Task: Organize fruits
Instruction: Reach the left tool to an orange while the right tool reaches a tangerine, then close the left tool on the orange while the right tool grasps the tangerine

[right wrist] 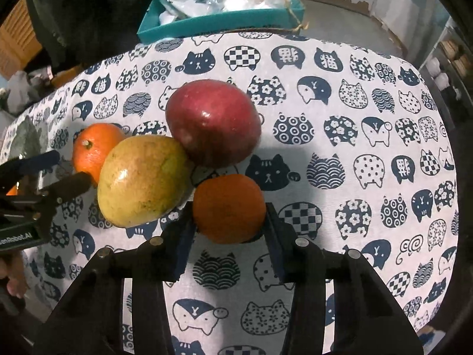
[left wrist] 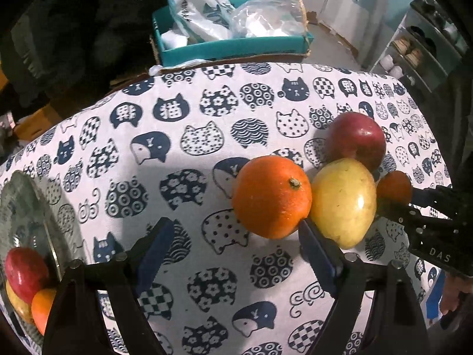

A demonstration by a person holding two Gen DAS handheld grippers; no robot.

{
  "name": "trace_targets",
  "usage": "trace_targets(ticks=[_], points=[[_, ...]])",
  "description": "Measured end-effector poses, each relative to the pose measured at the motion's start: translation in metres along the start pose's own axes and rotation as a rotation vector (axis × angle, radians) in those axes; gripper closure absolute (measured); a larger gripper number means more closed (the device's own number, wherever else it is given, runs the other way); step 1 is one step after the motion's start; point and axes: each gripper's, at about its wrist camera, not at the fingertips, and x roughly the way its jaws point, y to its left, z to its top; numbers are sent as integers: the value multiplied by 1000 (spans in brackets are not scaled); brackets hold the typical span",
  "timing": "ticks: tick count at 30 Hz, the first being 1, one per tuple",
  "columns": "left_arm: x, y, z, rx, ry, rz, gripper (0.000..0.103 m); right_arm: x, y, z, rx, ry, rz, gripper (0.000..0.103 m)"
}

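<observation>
Your right gripper [right wrist: 229, 222] is clenched on the small orange [right wrist: 229, 207], with its pads pressing on both sides of the fruit on the counter [right wrist: 354, 162]. Your left gripper [left wrist: 236, 242] is released, its jaws standing wide; the big orange [left wrist: 272, 196] lies just past the fingertips, not held. Between the two oranges lies the yellow mango [right wrist: 142, 183], touching the red apple [right wrist: 212, 122] behind it. At the left edge, a glass plate [left wrist: 17, 195] holds more fruit.
</observation>
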Motion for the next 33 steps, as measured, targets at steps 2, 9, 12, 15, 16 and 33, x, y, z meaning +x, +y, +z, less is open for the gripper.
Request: trace_targets(ticks=[2,9,12,15,16,33], points=[[2,-2,1,0,6,-3,15,-1,2,2,3,-1,0,59],[6,-8,5,0,13,-24,15,-11,-17,7,18,-3,4,59],[8,-9,8,5,2,-5,15,-11,-19,7,26,-9,5,59],[12,-2,12,-32,7,-33,13,-16,-23,5,30,-14,7,59],[14,1,13,-53,14,-54,12,-15,-23,5,32,-14,8,59],[12,-7,13,-27,11,-141,43,-23,-19,7,29,-27,13,59]])
